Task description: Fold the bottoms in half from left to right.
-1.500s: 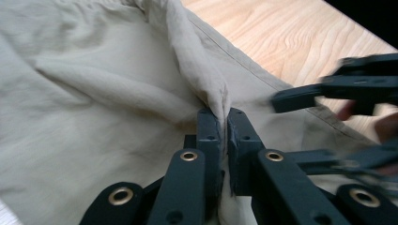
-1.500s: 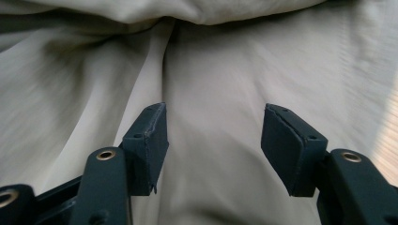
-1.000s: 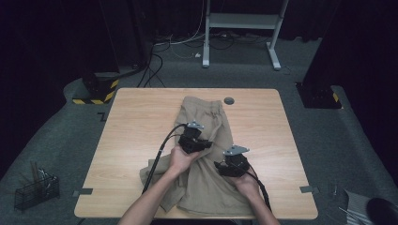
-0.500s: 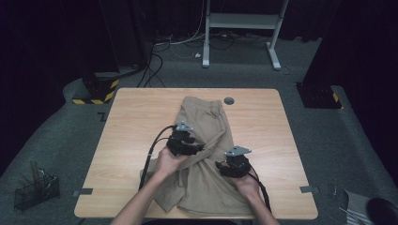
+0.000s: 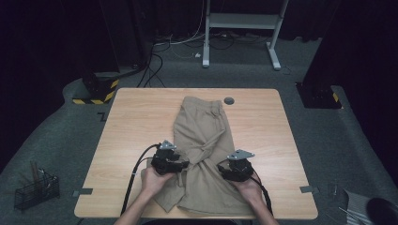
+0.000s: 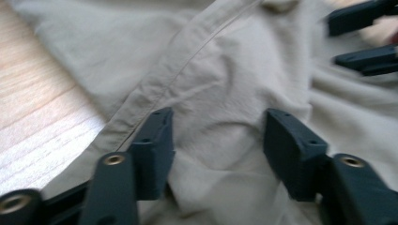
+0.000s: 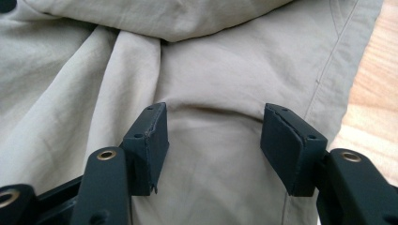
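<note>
My left gripper (image 5: 180, 165) has just opened its jaws, releasing the folded leg of the khaki shorts (image 5: 204, 140) mid-surface, while my right gripper (image 5: 227, 169) rests open on the cloth, so this fold appears complete.

Count: one pair of khaki trousers (image 5: 202, 154), lying under and ahead of both my tongs. Two tongs: left gripper (image 5: 180, 165) and right gripper (image 5: 225, 169), one per hand. One wooden table (image 5: 136, 126) beneath them. One small dark round disc (image 5: 229, 100) well ahead of my tongs. One wire basket (image 5: 35, 190) far out to my left.
</note>
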{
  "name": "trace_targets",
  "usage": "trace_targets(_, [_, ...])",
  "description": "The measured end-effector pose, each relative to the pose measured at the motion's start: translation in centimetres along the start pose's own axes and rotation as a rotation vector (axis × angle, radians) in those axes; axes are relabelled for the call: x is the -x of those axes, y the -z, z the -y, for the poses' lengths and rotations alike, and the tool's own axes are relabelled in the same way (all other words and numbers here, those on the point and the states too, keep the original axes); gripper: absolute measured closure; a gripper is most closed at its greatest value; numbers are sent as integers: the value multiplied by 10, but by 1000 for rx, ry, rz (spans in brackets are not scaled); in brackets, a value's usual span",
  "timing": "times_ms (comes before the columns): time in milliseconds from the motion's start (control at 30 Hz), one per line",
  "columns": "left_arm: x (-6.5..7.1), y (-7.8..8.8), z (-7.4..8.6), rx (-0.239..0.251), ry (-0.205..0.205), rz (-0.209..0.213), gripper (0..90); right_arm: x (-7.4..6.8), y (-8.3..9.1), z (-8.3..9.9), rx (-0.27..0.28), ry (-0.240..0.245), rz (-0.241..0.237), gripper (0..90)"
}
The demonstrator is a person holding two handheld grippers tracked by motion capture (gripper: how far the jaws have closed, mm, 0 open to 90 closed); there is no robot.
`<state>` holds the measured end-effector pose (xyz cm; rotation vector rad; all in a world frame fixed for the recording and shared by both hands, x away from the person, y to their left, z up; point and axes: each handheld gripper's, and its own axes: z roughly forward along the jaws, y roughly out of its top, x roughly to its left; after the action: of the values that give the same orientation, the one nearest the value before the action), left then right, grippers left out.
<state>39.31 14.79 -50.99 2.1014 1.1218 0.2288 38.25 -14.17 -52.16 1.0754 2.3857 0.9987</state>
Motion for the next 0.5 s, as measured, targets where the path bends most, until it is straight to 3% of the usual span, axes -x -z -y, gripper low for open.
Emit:
trace_targets(100, [-1, -6, -3, 11, -21, -58, 585, 0, -6, -4, 12, -3, -4, 420])
trace_targets(133, [-3, -8, -5, 15, -24, -77, 585, 0, -6, -4, 12, -3, -4, 420])
trace_targets(233, [-13, -12, -13, 6, -56, -136, 672, 3, -16, -13, 13, -8, 1, 420])
trace_targets(267, [-20, -13, -17, 4, -31, -141, 732, 4, -24, -21, 13, -11, 6, 420])
trace_targets(400, [-41, -7, -22, 10, 61, -129, 826, 4, -33, -29, 15, -13, 11, 419])
trace_targets(467, [-39, 4, -23, 37, 53, -118, 856, 3, -37, -34, 14, -18, 16, 420])
trace_targets(500, [-28, 17, -25, 81, 24, -101, 857, 3, -38, -34, 16, -15, 16, 420])
